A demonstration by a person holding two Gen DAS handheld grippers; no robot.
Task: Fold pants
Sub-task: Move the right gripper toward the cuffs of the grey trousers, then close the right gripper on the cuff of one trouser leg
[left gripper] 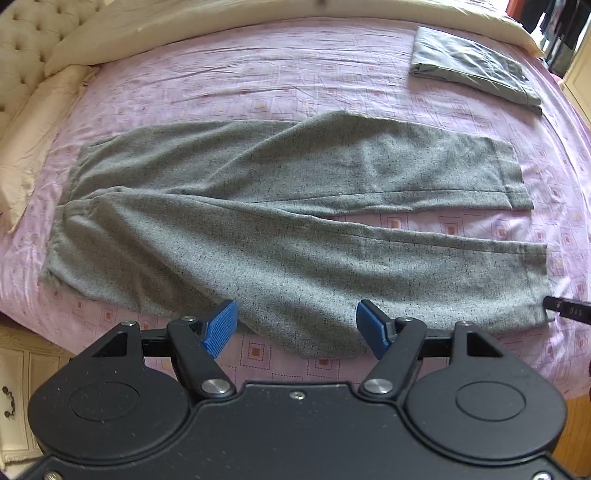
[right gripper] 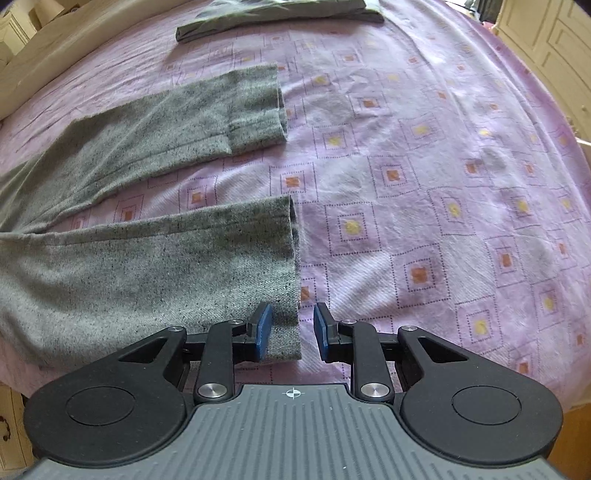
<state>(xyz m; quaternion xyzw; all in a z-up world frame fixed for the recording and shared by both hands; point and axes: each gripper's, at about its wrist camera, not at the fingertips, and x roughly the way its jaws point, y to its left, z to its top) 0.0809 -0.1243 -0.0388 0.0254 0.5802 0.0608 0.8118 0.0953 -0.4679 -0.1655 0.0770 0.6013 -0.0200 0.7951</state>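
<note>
Grey speckled pants (left gripper: 280, 221) lie spread flat on the pink bedspread (left gripper: 258, 74), waist at the left, both legs running right. My left gripper (left gripper: 297, 328) is open, its blue pads either side of the near leg's lower edge, just above the cloth. In the right wrist view the two leg cuffs (right gripper: 280, 266) lie apart, the far leg (right gripper: 207, 114) above. My right gripper (right gripper: 291, 332) is open at the near cuff's corner, left pad over the cloth, right pad over the bedspread. Its tip shows in the left wrist view (left gripper: 569, 310).
A folded grey garment (left gripper: 476, 70) lies at the far right of the bed, also in the right wrist view (right gripper: 273, 18). Cream pillows (left gripper: 37, 140) and a tufted headboard (left gripper: 33, 40) sit at the left. The bed's near edge runs under both grippers.
</note>
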